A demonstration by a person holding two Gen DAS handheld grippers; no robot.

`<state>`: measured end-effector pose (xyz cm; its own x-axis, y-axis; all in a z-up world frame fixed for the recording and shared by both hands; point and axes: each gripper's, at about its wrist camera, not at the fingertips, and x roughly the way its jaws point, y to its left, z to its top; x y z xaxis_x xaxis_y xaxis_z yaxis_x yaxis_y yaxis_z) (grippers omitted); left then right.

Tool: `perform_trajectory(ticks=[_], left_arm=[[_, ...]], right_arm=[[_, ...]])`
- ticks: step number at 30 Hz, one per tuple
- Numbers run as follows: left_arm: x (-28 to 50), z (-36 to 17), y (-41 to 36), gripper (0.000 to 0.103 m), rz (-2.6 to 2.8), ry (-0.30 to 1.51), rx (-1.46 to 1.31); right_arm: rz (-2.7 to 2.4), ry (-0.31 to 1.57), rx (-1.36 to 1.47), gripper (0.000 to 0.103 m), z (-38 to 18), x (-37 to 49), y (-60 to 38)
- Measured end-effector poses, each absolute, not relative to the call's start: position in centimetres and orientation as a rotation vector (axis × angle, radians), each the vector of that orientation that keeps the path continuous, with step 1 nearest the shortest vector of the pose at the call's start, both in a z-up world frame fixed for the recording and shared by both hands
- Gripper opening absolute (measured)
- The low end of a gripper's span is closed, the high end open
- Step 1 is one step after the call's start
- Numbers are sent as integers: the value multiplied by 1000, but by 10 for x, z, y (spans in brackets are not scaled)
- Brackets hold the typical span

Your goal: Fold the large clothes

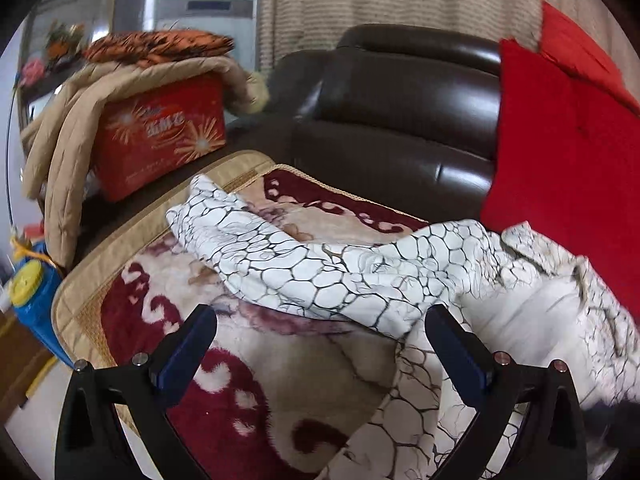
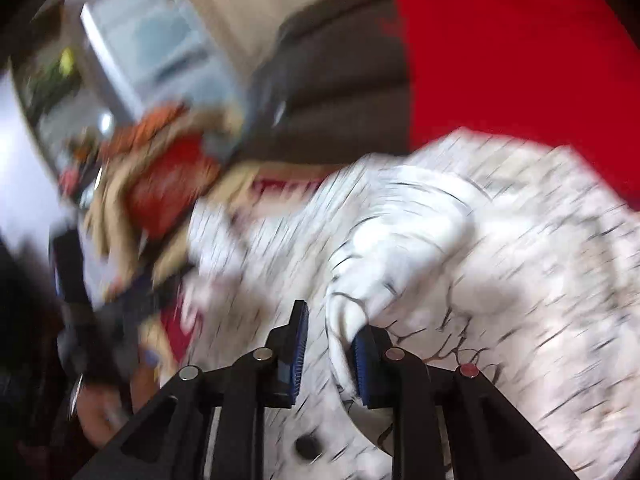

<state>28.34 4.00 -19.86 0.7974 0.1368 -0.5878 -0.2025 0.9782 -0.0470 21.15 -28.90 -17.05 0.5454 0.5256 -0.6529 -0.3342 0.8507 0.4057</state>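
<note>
L gripper (image 1: pixel 320 320) is hanging spread wide over the white crackle-print garment (image 1: pixel 320 280) w/ nothing between; R gripper (image 2: pixel 332 320) is sitting nearly closed, cloth fold btwn the pads, grip unclear bc blur.

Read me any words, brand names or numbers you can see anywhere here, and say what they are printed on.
Nothing can be read for certain.
Red box: pale lettering among firework bursts, too blurred to read.
Blue and yellow toy: no lettering visible.
Right wrist view: motion-blurred throughout, no text legible.

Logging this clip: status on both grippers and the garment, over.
Left gripper open, nothing between its jaws. Right gripper nearly closed, white patterned garment bunched at its pads; grip unclear in blur. Garment crumpled, unfolded, on the plush blanket. Nothing blocking.
</note>
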Motion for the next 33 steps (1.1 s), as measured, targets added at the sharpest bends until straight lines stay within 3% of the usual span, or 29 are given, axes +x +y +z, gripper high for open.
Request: perform_trajectory(ticks=[2, 4, 5, 11, 17, 24, 30, 31, 33], left_arm=[[282, -198, 40, 103, 163, 617, -125], [283, -198, 35, 103, 122, 626, -128], [285, -198, 31, 103, 96, 636, -128], [289, -197, 28, 103, 119, 642, -73], [304, -200, 108, 103, 242, 748, -241], [338, -193, 201, 103, 361, 788, -233], [400, -216, 249, 103, 264, 896, -413], [410, -224, 252, 102, 250, 915, -444], [424, -236, 251, 89, 232, 940, -482]], right_arm=[[542, 886, 205, 36, -181, 201, -286], [542, 878, 206, 82, -178, 188, -296], [521, 847, 227, 87, -175, 185, -301], [301, 841, 367, 85, -169, 181, -357], [137, 1085, 330, 64, -214, 201, -372], [280, 823, 336, 66, -159, 183, -364], [309, 809, 306, 67, -156, 186, -346], [308, 805, 296, 67, -156, 187, -345], [306, 790, 296, 67, -155, 183, -349]])
